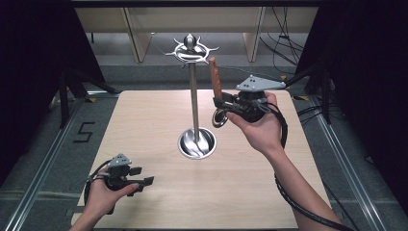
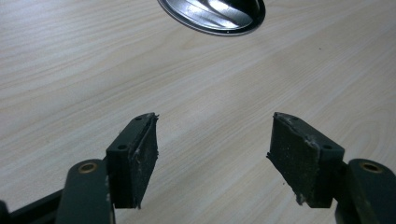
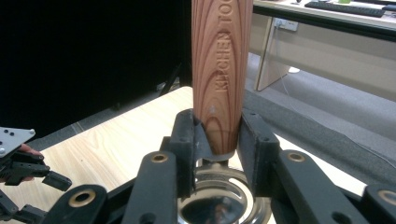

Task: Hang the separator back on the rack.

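The wooden table [image 1: 159, 120] takes up the centre of the high view. At its middle stands the metal rack [image 1: 193, 96], a round dish base with a tall pole and a ring of hooks at the top, upper centre of the frame. All the hooks look bare, so nothing is hung yet.

The right gripper [image 1: 223, 103], right of centre in the high view, has its jaws closed about halfway, clamped on the utensil [image 1: 215, 77]. The wooden handle stands up near the hooks while the shiny metal end hangs below the jaws. In the right gripper view the handle [image 3: 220, 70] fills the top centre, pinched low down between both pads, with the metal end [image 3: 215, 205] at the bottom.

The left gripper [image 1: 144, 182], lower left in the high view, sits low over the table, its jaws wide apart and holding nothing; the left gripper view shows bare wood between the pads [image 2: 140, 158].

Judgement: the pick-up is done and the utensil is raised beside the rack. Hooking it on and letting go are left.
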Tool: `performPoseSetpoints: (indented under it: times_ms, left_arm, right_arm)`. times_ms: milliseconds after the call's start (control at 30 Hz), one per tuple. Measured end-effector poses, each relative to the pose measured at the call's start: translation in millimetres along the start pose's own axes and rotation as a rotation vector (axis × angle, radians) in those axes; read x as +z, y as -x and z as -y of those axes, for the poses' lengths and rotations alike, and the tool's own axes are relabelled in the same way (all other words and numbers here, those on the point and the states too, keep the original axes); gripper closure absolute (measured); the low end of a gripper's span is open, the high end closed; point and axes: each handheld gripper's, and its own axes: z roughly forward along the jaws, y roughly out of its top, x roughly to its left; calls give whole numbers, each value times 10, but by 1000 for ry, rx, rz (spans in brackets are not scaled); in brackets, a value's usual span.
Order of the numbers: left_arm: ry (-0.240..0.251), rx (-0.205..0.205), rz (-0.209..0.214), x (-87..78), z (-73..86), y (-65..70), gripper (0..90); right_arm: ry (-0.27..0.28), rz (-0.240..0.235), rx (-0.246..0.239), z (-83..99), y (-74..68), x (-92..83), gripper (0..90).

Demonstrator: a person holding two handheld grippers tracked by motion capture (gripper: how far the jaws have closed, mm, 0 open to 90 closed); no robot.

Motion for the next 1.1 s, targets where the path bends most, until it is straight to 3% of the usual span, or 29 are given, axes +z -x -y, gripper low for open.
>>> performPoseSetpoints:
  times_ms: [433, 500, 733, 800, 1100]
  left_arm:
    - [-3, 2, 6, -4, 1, -2, 315]
    - [2, -1, 3, -3, 0, 0, 315]
    - [3, -1, 6, -3, 1, -2, 315]
    - [1, 2, 7, -7, 0, -4, 315]
    - [3, 1, 7, -9, -1, -3, 315]
  right_arm:
    - [-9, 0, 5, -15, 14, 118, 699]
    - [-13, -3, 29, -18, 8, 146, 698]
    - [-8, -2, 13, -20, 19, 209, 698]
    - [-16, -13, 40, -10, 7, 238, 698]
    - [-3, -25, 29, 17, 7, 273, 696]
